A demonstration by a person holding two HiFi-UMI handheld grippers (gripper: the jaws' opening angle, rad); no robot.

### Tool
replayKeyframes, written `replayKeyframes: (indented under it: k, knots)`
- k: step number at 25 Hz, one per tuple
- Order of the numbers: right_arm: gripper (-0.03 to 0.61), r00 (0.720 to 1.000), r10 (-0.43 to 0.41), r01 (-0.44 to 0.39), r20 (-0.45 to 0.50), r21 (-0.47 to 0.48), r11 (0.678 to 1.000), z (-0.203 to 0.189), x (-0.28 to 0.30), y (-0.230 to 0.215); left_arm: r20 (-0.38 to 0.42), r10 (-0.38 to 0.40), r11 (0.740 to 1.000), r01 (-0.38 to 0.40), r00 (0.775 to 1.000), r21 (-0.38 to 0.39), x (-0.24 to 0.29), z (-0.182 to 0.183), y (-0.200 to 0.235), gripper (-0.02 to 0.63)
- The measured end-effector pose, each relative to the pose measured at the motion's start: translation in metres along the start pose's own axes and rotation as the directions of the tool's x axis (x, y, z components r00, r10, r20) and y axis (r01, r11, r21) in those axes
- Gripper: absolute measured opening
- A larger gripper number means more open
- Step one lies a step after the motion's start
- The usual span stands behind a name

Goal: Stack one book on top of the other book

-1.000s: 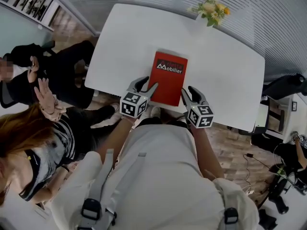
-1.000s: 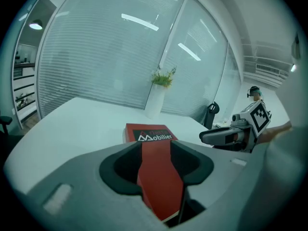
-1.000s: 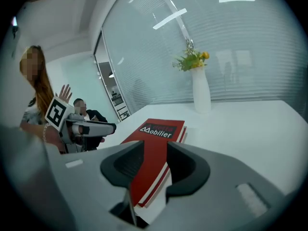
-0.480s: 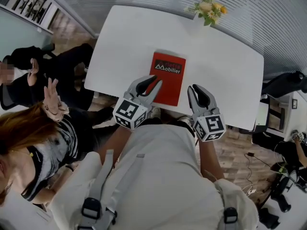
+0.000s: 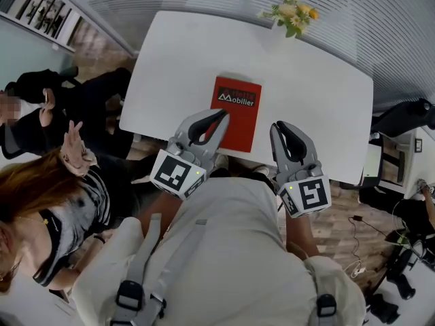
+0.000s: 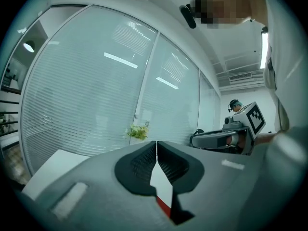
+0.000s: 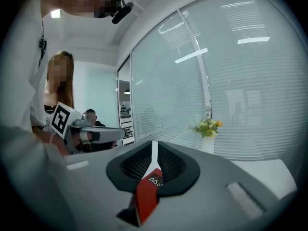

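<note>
**Condition.** The red book (image 5: 234, 114) lies flat on the white surface (image 5: 319, 100), towards its near edge. Only one cover is visible. Whether a second book lies beneath it cannot be determined from these views.

**Fingers.** The left gripper (image 5: 223, 116) and the right gripper (image 5: 280, 126) hang above the near end of the book, clear of it. The fingers of both have just been closing. Each pair is now drawn together at the tips, with nothing between them.

**Hazards.**
- Descent with the fingers together: the tips would strike the cover instead of straddling an edge. The book could then slide or skew any stack under it. Spread the fingers before any new approach.
- Near edge: a push towards the operator could carry the book off the surface.
- Uneven grip: taking hold at one end only would probably let the cover sag or fan open.
- Far edge: the flower vase (image 5: 292, 12) stands well apart from the book; only a long forward shove would reach it.
</note>
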State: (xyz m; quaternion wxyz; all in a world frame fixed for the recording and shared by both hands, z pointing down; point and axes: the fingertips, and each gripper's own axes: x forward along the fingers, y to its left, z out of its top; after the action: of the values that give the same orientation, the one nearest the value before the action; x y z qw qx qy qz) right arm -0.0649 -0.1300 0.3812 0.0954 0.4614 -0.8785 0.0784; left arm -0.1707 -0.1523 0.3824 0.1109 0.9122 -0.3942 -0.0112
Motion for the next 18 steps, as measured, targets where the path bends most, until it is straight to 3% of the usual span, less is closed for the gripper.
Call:
replayKeyframes:
  k: [8, 18]
  knots:
    - [0.026, 0.998, 0.001, 0.002, 0.062, -0.049, 0.999, 0.039, -0.008, 0.008, 0.064, -0.006, 1.000, 0.005, 0.998, 0.026, -0.005, 0.034, -0.008, 0.006]
    - [0.012, 0.998, -0.004, 0.008, 0.065, -0.066, 0.998, 0.044, -0.008, 0.011, 0.068, -0.011, 0.999, 0.009, 0.998, 0.031, -0.005, 0.036, -0.009, 0.006]
